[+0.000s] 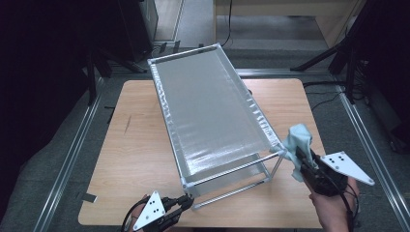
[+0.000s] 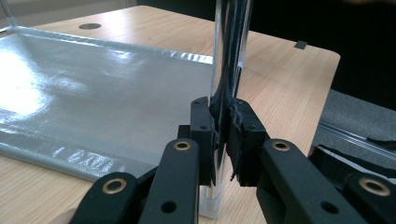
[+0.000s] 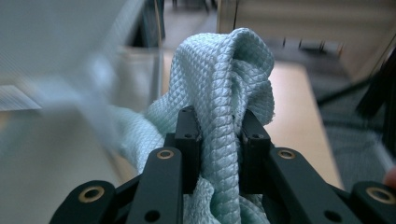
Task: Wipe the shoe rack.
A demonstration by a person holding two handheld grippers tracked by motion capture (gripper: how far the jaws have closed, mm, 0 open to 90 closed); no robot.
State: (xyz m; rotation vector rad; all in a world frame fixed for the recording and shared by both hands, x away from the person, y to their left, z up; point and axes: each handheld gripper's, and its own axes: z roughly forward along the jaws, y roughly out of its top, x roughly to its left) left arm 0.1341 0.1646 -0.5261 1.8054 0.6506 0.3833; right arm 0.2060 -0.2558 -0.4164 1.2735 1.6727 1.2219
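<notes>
High view shows my right fingers (image 1: pixel 300 155) pinching a light blue cloth (image 1: pixel 298 137) just beside the near right corner of the rack (image 1: pixel 208 111). The rack is a metal frame with a shiny grey sheet stretched across it, and it stands tilted on the counter (image 1: pixel 135 159), with its long side running from near me up toward the far end. The cloth sits to the right of that sheet, so to wipe it I think I must move the cloth left and onto the grey top. My right hand is the near one for that job. In the right gripper view the cloth (image 3: pixel 224 107) is bunched up between my right fingers (image 3: pixel 187 140), which are squeezed onto it with a fold sticking up above them. My left fingers (image 1: pixel 186 202) are at the near left corner of the rack. In the left gripper view they (image 2: pixel 205 135) are pressed tight on a clear upright leg (image 2: pixel 219 56) of the rack, holding it steady. The leg stands straight up with its foot on the counter.
</notes>
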